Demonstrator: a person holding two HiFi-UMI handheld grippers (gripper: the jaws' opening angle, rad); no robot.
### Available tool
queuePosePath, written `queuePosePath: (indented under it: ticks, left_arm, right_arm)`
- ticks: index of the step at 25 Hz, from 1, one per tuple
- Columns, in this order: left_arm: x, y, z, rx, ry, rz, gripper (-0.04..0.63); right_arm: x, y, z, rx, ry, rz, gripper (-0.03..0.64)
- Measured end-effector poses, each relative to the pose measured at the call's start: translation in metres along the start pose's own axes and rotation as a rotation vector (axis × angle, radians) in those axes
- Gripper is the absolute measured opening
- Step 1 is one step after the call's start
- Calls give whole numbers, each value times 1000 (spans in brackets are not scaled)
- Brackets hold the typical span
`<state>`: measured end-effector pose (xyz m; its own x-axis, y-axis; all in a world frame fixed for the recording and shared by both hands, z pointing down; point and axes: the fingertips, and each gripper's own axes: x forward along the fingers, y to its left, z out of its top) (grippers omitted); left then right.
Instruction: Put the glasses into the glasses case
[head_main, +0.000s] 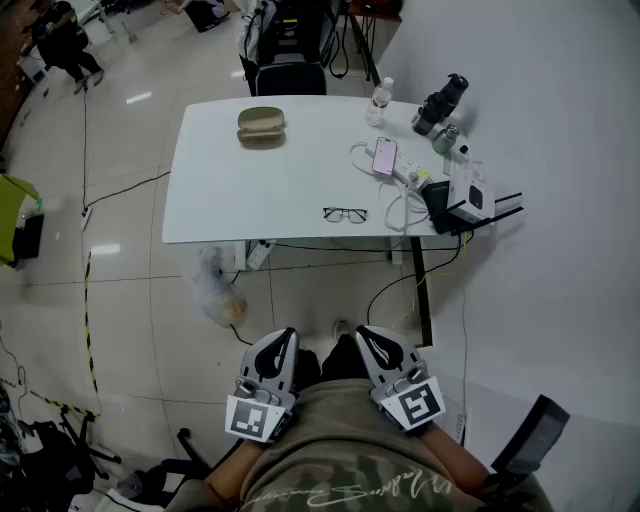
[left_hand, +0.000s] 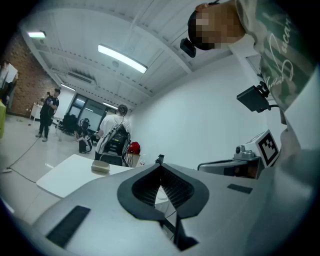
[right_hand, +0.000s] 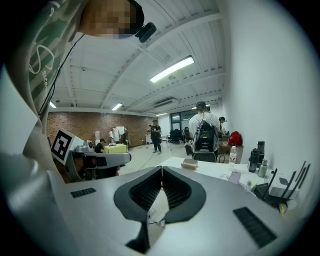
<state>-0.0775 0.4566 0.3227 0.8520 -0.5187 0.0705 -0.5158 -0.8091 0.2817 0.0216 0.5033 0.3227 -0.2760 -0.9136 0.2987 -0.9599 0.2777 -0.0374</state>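
Well short of the white table (head_main: 300, 170), the left gripper (head_main: 283, 338) and right gripper (head_main: 367, 335) hang side by side close to the person's body. Each has its jaws pressed together at the tips with nothing between them. On the table, the glasses case (head_main: 261, 125) sits toward the far left corner, the glasses (head_main: 345, 214) lie by the near edge, and a phone (head_main: 385, 156) rests toward the right end.

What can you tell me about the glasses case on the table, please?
The glasses case is a rounded oblong clamshell, olive-tan on top with a paler band along its near side. It lies flat towards the far left of the white table, touched by nothing else. Whether its lid is fully shut is unclear.
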Motion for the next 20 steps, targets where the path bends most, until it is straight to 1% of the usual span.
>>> queuePosePath:
  ticks: [4, 8, 10, 14, 17, 20]
  left_arm:
    - [-10, 13, -5, -43, -11, 14, 0]
    - [-11, 27, 3, -87, -10, 63, 0]
    - [-16, 32, 3, -80, -11, 75, 0]
    - [-13, 36, -1, -57, -16, 84, 0]
    - [0, 41, -2, -37, -6, 97, 0]
    - [22, 47, 3, -11, 11, 95, 0]
  right_arm:
    - [5, 6, 1, -26, -6, -4, 12]
    - [16, 10, 7, 26, 26, -18, 12]
    - [21, 12, 6, 39, 38, -10, 12]
    - [30, 10, 1, 18, 35, 37, 12]
    - [42, -2, 4, 30, 8, 54, 12]
    - [56, -21, 3, 39, -8, 66, 12]
